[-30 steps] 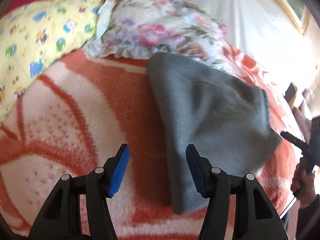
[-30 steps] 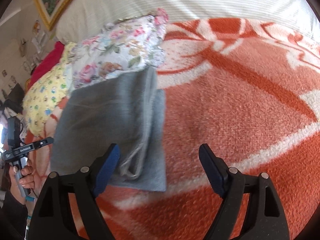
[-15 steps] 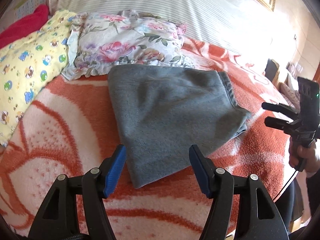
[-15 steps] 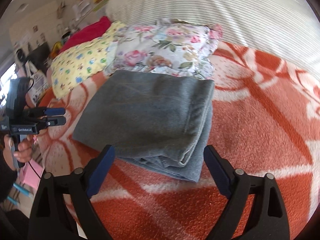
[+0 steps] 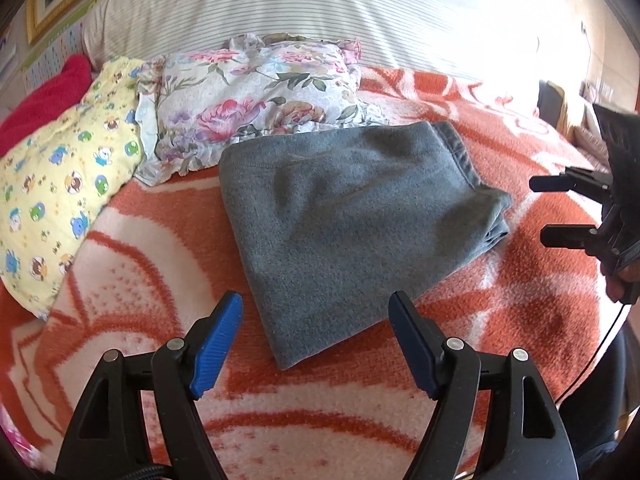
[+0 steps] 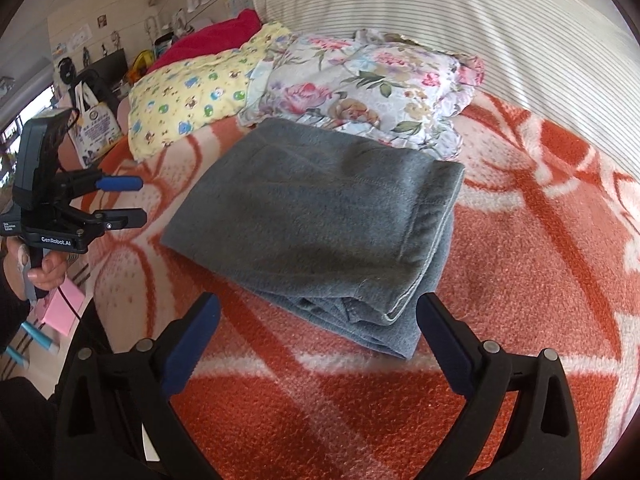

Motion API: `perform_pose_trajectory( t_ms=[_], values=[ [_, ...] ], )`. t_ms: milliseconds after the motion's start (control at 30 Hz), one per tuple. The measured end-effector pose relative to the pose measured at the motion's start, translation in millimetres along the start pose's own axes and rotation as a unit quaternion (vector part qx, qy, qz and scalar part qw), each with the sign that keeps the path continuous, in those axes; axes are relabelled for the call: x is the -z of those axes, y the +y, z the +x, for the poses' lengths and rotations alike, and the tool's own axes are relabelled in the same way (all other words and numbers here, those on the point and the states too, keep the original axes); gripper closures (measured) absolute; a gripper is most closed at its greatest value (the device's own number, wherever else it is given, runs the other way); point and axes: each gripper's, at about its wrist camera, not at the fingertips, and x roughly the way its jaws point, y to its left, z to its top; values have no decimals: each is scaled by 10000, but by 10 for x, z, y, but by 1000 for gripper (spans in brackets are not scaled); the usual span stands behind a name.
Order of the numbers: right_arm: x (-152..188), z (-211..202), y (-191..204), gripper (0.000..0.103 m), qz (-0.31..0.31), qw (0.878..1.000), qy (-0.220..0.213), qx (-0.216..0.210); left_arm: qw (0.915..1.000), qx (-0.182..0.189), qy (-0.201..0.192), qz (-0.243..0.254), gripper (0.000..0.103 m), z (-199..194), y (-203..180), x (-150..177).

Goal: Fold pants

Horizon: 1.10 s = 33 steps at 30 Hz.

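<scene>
Left tongs [image 5: 316, 340] and right tongs [image 6: 316, 344] opening, nothing between. Folded grey pants [image 5: 352, 216] flat on orange blanket [image 5: 160, 216].

Pants [image 5: 352, 220]: grey. Blanket [image 5: 520, 300]: orange-and-cream. Pillows: floral [image 5: 256, 92]; yellow, cartoon-printed [image 5: 60, 184]. Gripper pads [image 5: 216, 340]: blue.

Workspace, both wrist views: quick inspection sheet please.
Surface: orange-and-white blanket on a bed.
Job's things: grey pants folded into a compact stack, lying free.
Clutter: floral pillow, yellow pillow, red cushion behind the pants.
Grippers: left gripper and right gripper both opening, nothing between the fingers.
Cables: dark cable below right hand.
Surroundings: striped bolster, cluttered shelf.
</scene>
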Motion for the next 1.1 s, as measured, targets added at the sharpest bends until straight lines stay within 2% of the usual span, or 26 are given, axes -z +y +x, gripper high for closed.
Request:
perform_pose_trajectory(
  t_ms=[333,1100],
  values=[
    [-81,139,83,1,-475,9982,354,-26,9995,-294,56,35,23,0,-43,-26],
    [-98,304,76,1,-607,9959,672,-31,9978,-620,195,153,21,80,-77,-13]
  ],
)
